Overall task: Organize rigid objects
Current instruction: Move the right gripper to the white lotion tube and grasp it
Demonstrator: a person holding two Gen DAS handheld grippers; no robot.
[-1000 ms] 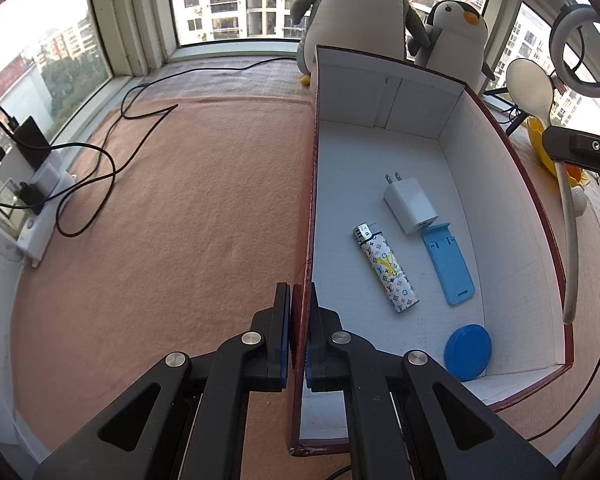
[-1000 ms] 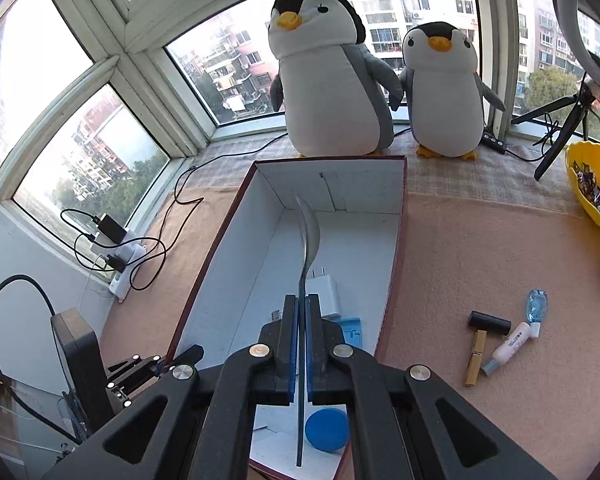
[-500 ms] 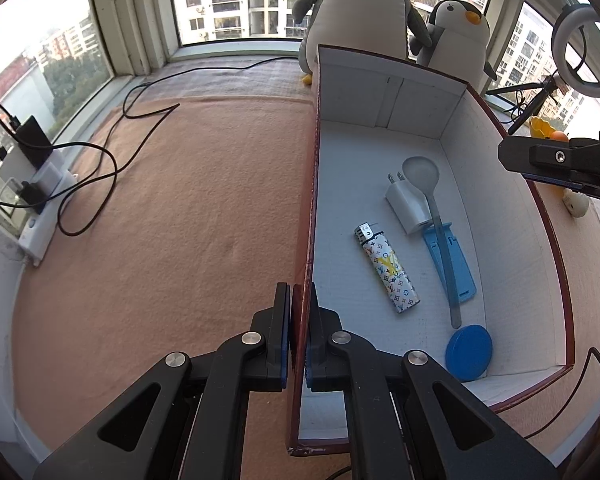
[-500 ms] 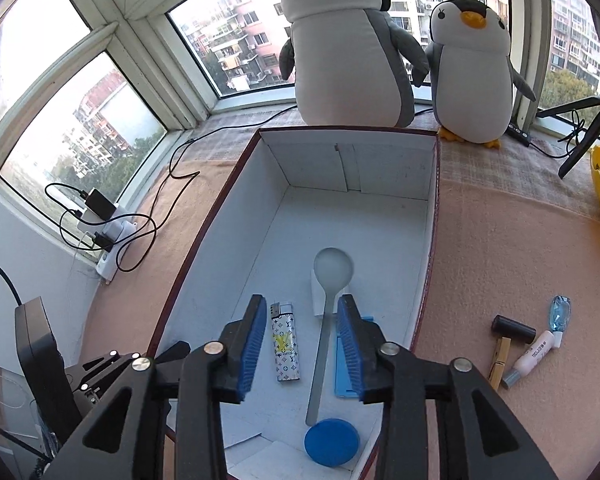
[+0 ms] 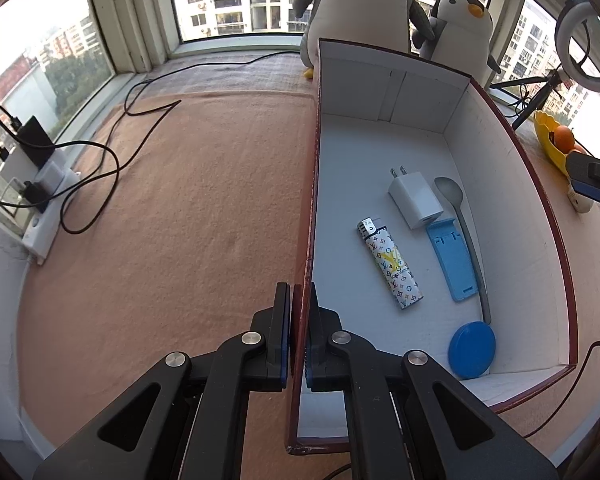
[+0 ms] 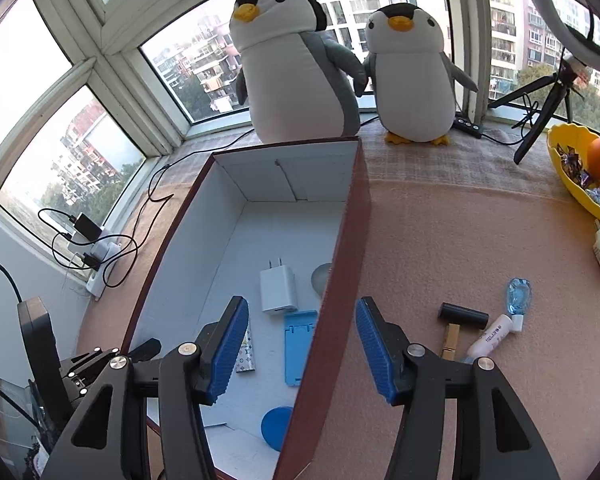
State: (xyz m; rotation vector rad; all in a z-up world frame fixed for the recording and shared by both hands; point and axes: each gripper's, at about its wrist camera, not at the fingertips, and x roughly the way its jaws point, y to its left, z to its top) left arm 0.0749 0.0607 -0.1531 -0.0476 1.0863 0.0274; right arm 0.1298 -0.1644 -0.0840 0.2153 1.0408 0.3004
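The right gripper [image 6: 298,346] has swung off the dropped grey metal spoon [image 5: 462,232], jaws wide, toward the small wooden mallet [image 6: 456,326] on the blanket (light, stiff: pinch its handle), while the left gripper [image 5: 299,334] clamps the white cardboard box [image 5: 306,248] wall.

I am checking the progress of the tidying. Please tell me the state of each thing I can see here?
left gripper: shut on the box wall
right gripper: open, empty
box: open-topped
spoon: lying in box
lighter: lying in box
charger: lying in box, unplugged
small hammer: outside, on the cloth
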